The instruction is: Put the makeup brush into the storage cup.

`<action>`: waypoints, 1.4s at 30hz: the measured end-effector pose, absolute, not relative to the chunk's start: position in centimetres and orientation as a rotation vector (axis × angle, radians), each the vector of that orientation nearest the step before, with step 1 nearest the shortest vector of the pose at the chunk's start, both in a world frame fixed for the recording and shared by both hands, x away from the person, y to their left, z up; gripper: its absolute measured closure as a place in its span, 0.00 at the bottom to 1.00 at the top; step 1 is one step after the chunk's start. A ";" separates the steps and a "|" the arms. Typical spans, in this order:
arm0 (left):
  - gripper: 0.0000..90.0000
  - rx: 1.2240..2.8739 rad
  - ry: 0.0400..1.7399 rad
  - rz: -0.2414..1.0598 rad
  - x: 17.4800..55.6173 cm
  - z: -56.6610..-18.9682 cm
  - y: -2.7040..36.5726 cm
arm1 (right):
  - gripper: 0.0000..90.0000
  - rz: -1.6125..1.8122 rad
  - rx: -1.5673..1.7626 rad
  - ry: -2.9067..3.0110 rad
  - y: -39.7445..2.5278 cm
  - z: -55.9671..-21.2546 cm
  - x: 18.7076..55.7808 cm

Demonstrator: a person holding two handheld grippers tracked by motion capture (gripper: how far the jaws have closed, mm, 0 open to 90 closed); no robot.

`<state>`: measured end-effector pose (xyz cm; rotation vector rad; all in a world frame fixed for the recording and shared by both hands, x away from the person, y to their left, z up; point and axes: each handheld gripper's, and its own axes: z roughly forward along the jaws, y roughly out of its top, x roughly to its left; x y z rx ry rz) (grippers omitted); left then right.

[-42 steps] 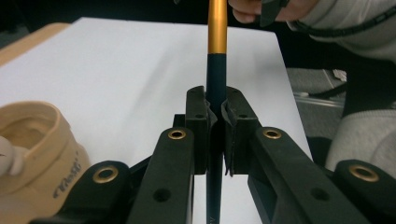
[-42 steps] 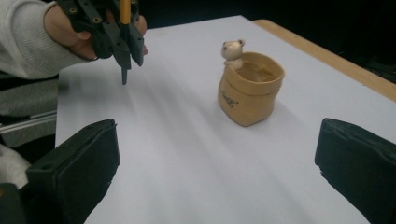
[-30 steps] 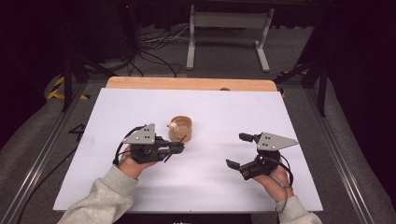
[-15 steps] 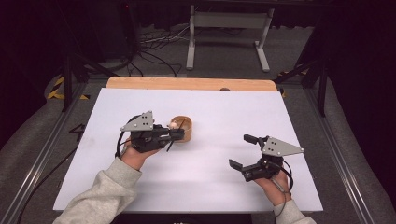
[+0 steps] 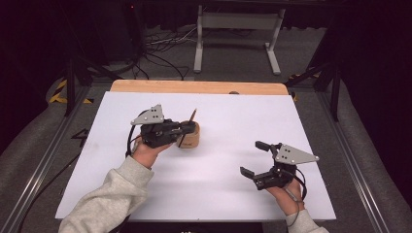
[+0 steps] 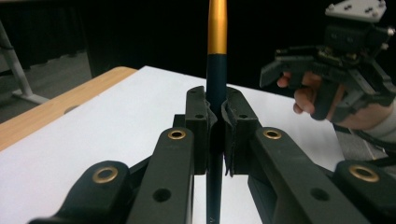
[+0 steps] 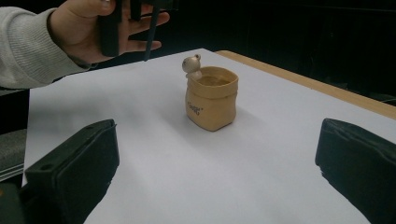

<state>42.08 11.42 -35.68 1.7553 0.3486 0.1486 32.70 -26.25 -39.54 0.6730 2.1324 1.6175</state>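
Between your left gripper's [image 6: 215, 123] pressed jaws, pen [image 6: 217, 42] was pinched upright, tip down, so it could drop into tan bear pot [image 7: 212, 98] just beside and below. Your right gripper [image 5: 256, 158] waited well apart, jaws spread, holding nothing.

pen [image 6: 216, 70]: glossy, gold metal band | pot [image 7: 212, 97]: matt, maybe ceramic | table [image 5: 233, 121]: matt white
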 end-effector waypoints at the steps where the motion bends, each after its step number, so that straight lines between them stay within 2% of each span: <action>1: 0.91 1.757 0.352 0.142 42.2 -35.6 11.4 | 0.00 1.617 0.668 2.133 -26.2 -39.5 32.7; 22: 0.91 1.741 0.395 0.256 44.8 -35.8 10.1 | 0.00 1.613 0.652 2.152 -26.0 -39.6 32.6; 31: 0.91 1.701 0.441 0.245 45.7 -36.5 9.6 | 0.00 1.622 0.650 2.151 -26.1 -39.6 32.6; 42: 0.91 1.669 0.455 0.296 46.4 -37.3 9.1 | 0.00 1.629 0.642 2.161 -25.9 -39.7 32.7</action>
